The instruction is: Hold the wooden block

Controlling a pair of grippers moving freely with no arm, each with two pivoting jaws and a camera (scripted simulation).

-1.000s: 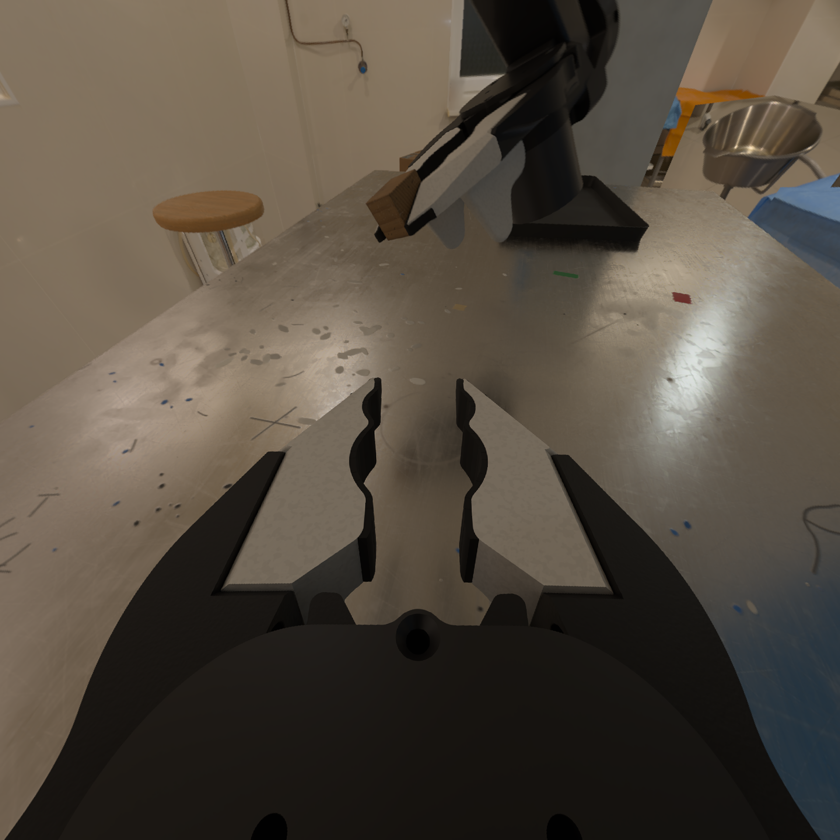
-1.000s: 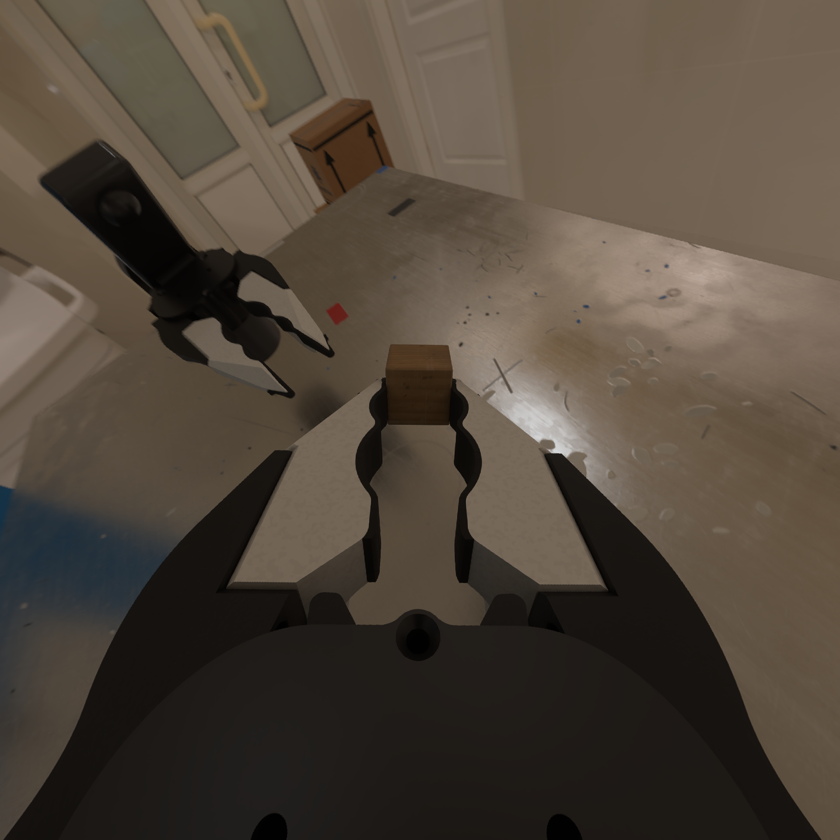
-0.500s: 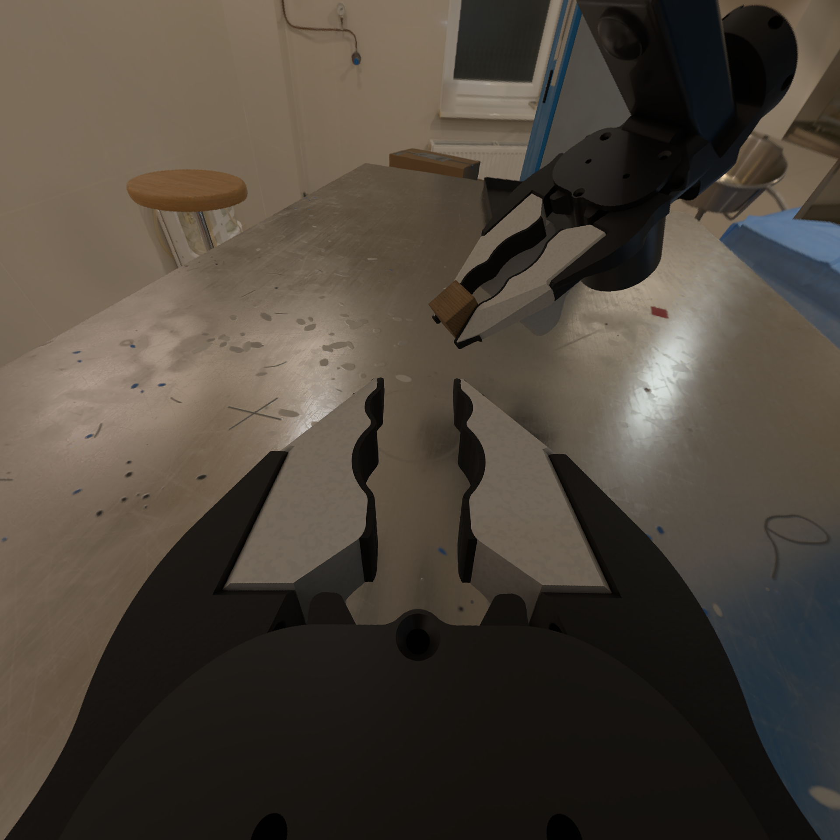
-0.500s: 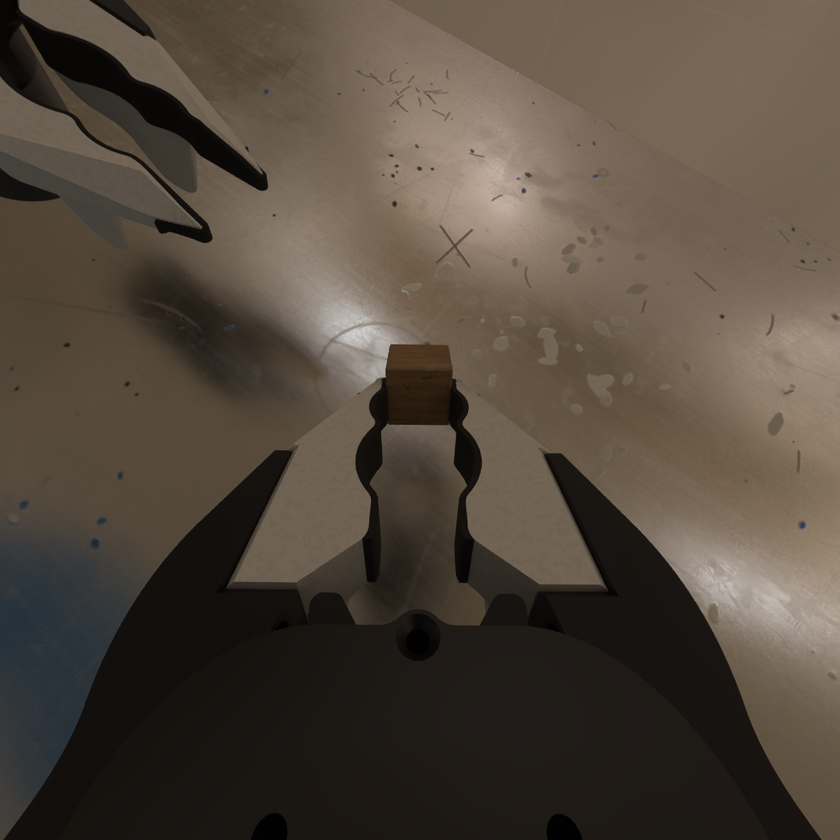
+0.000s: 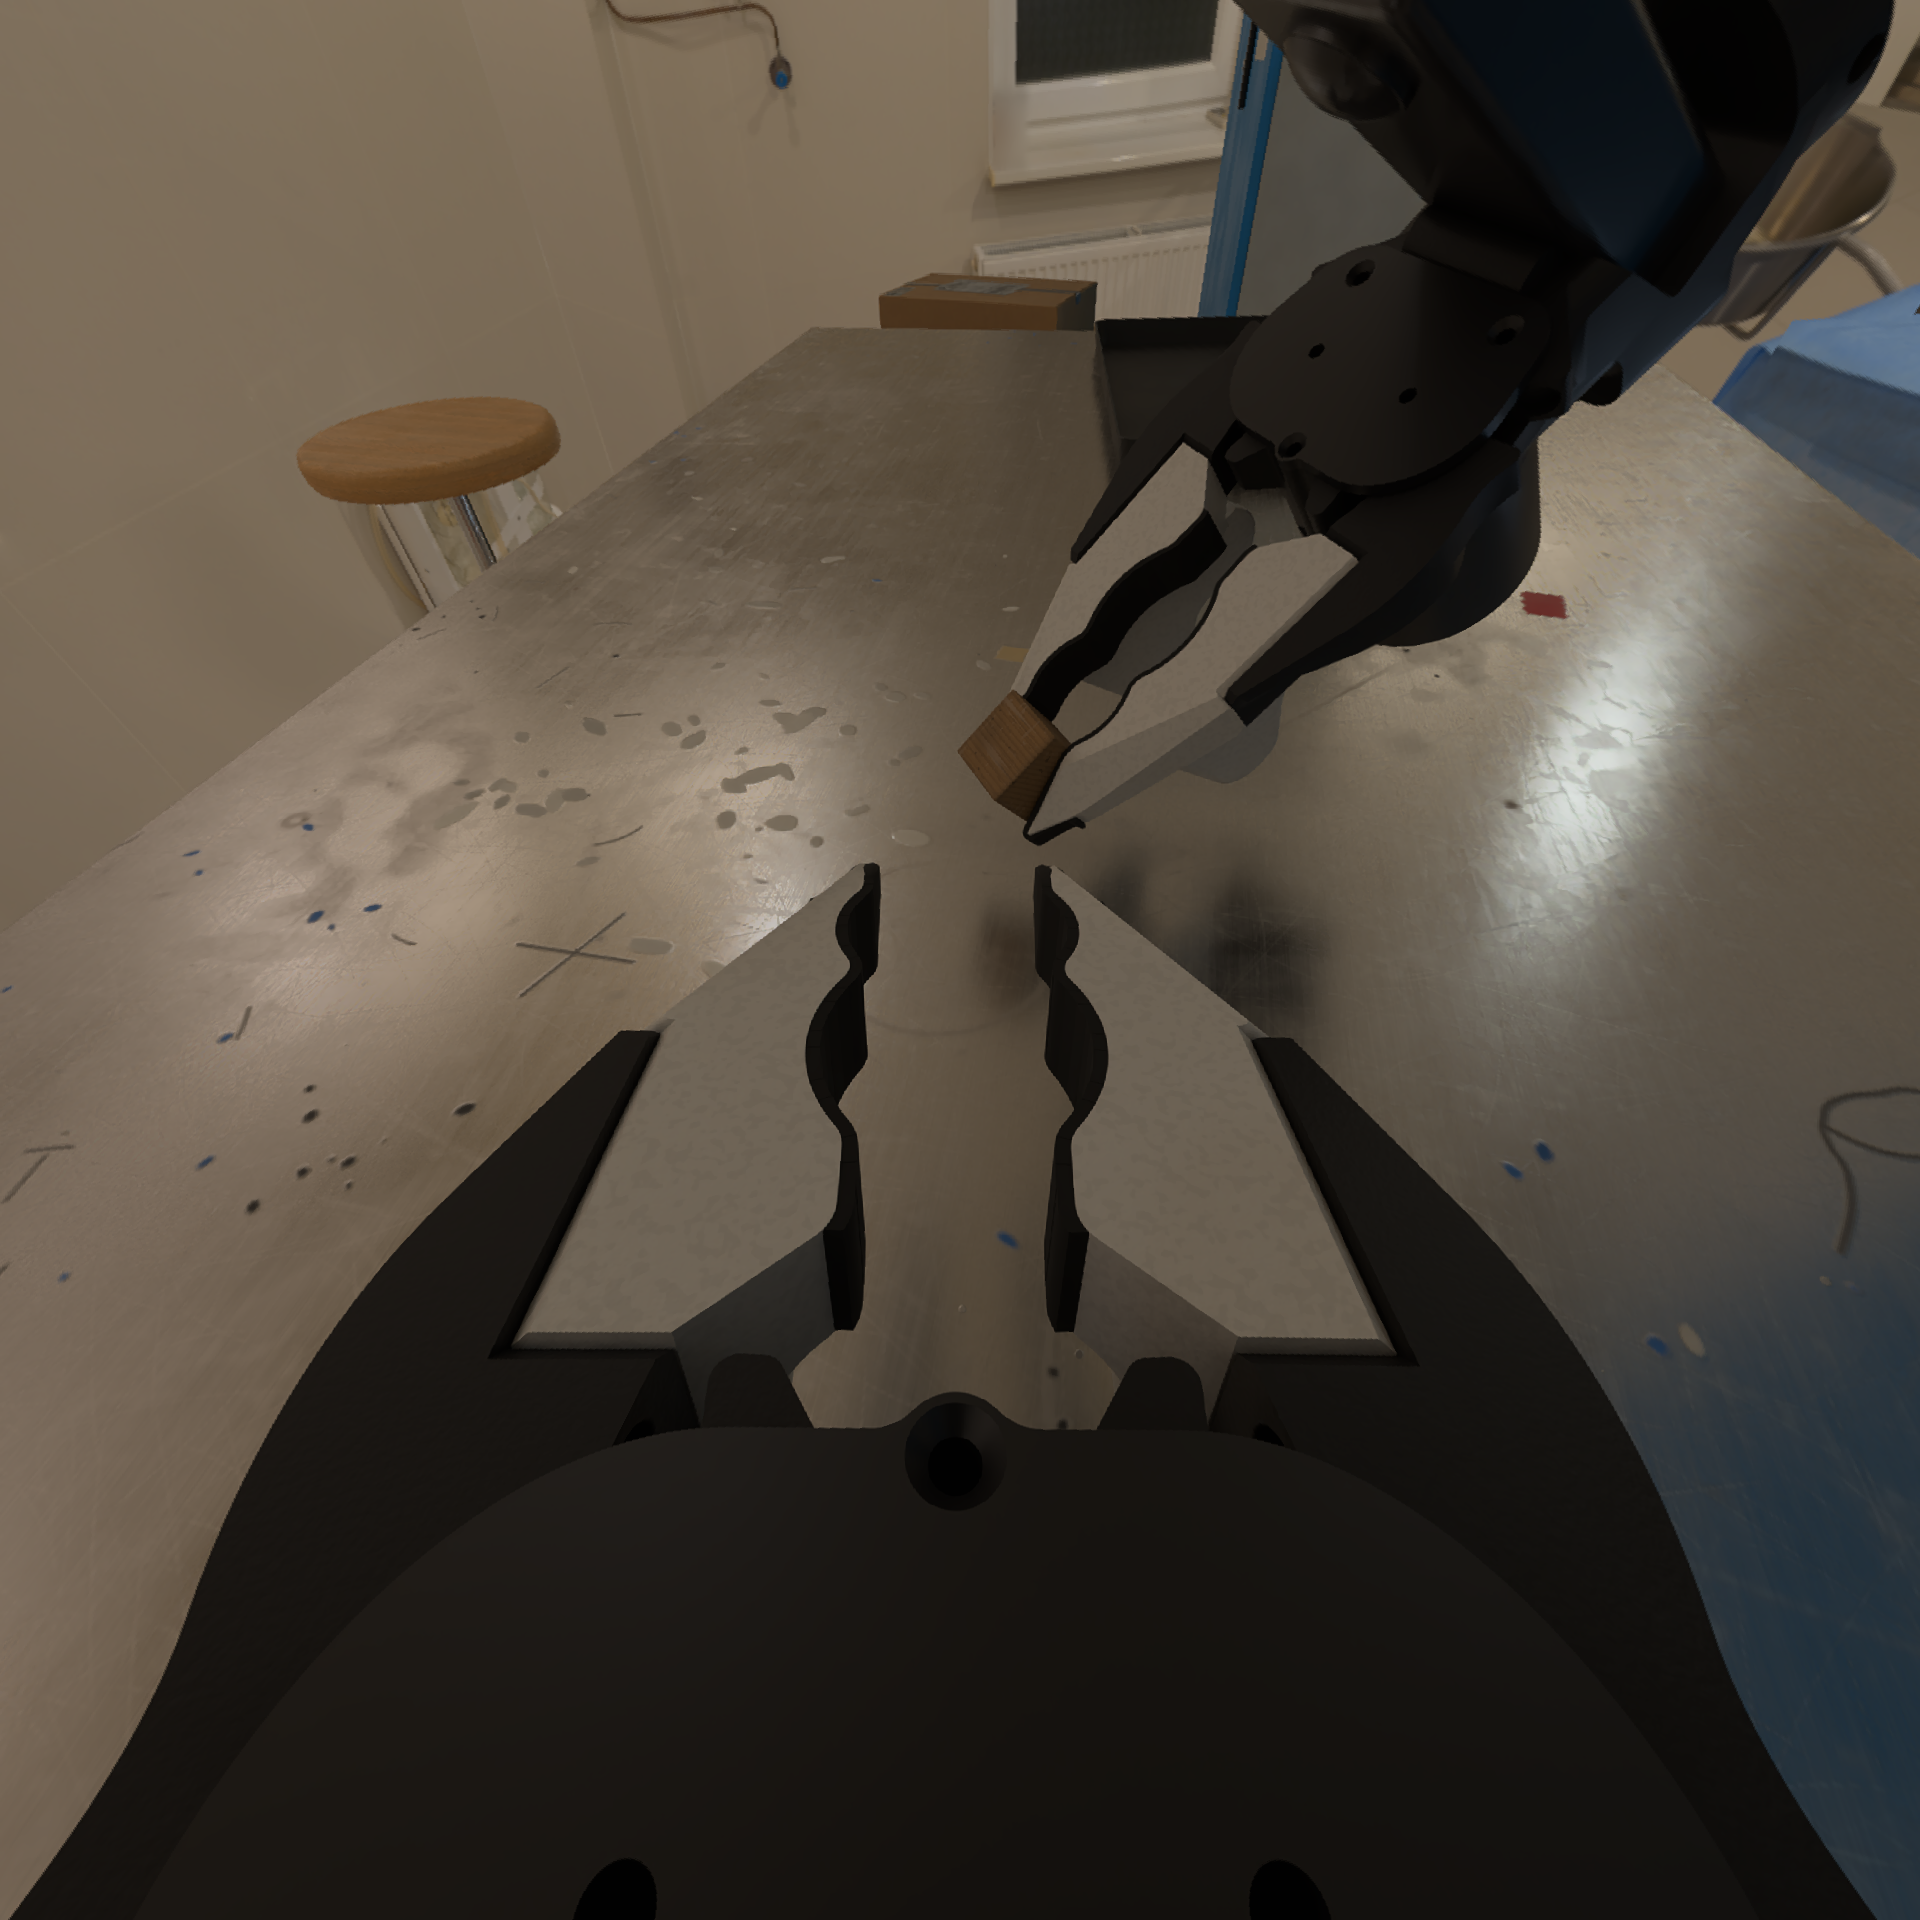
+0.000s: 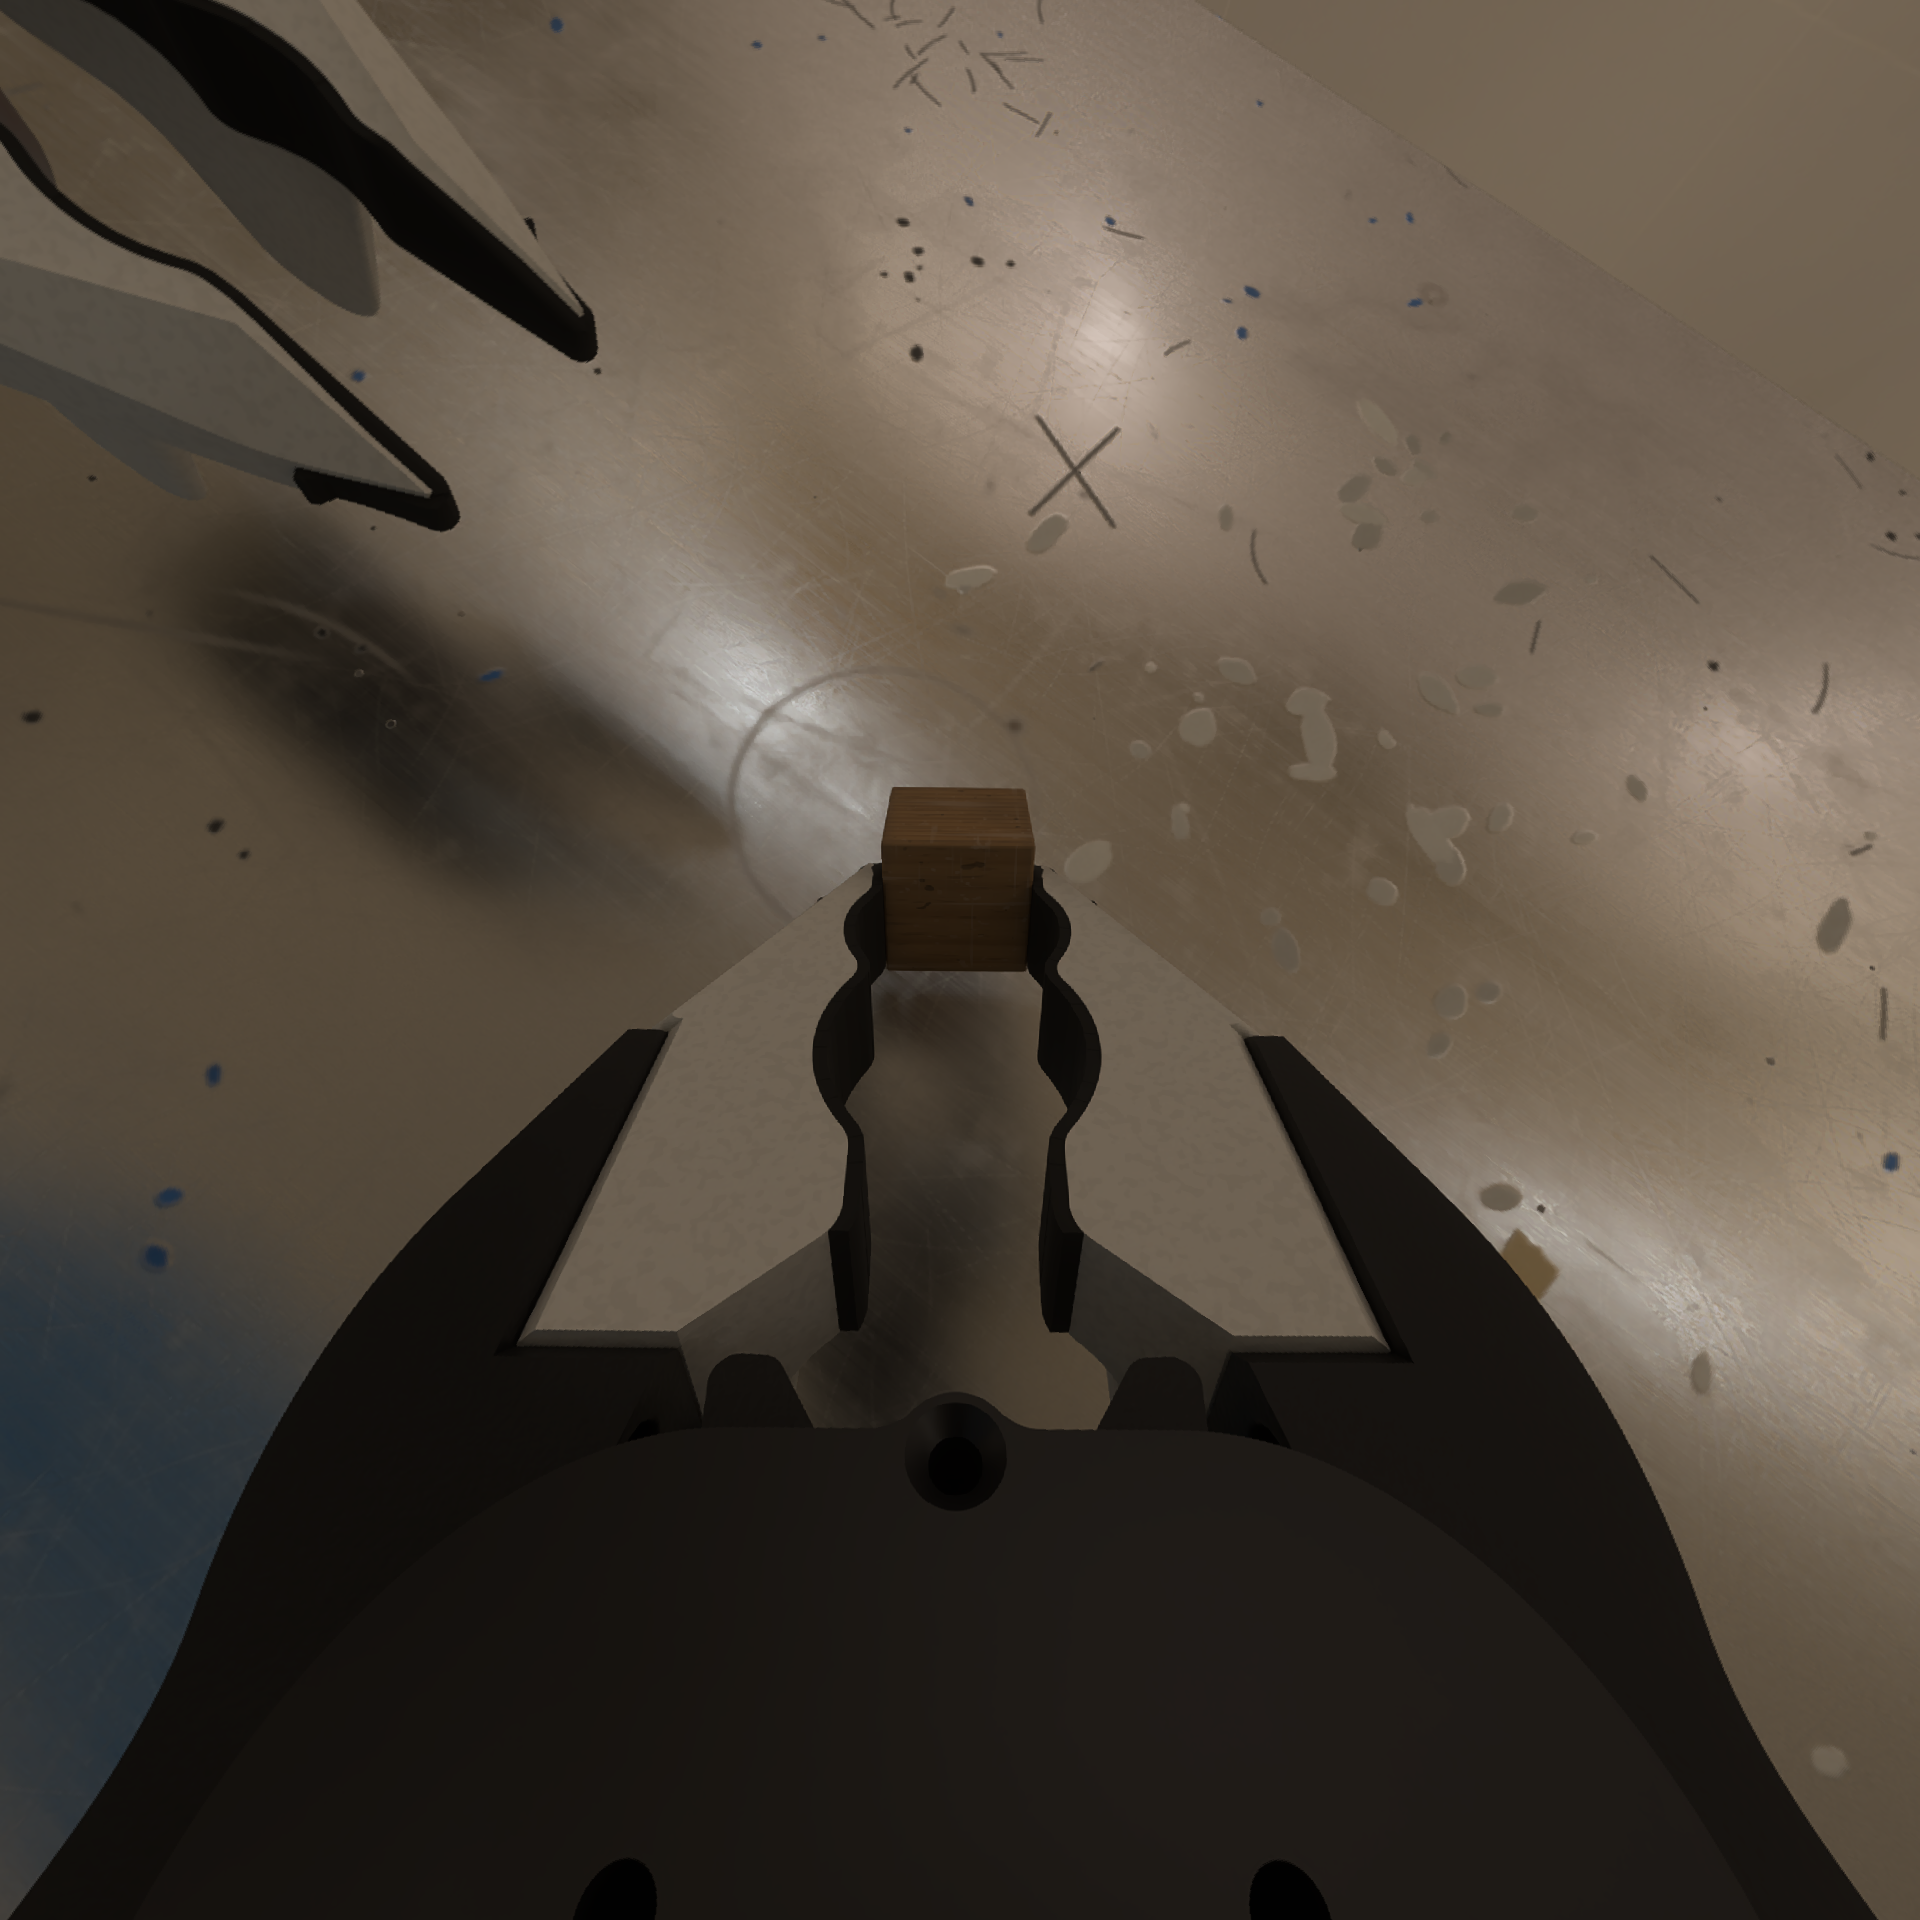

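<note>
1 wooden block [image 6: 958, 896] (gripped), 2 grippers.

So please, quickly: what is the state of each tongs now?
Left tongs: open, holding nothing.
Right tongs: closed on the wooden block.

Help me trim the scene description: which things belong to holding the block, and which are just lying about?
Job: wooden block, right gripper shut on it, left gripper open nearby.

Lying about: stool, cardboard box, steel bowl, metal table.
</note>
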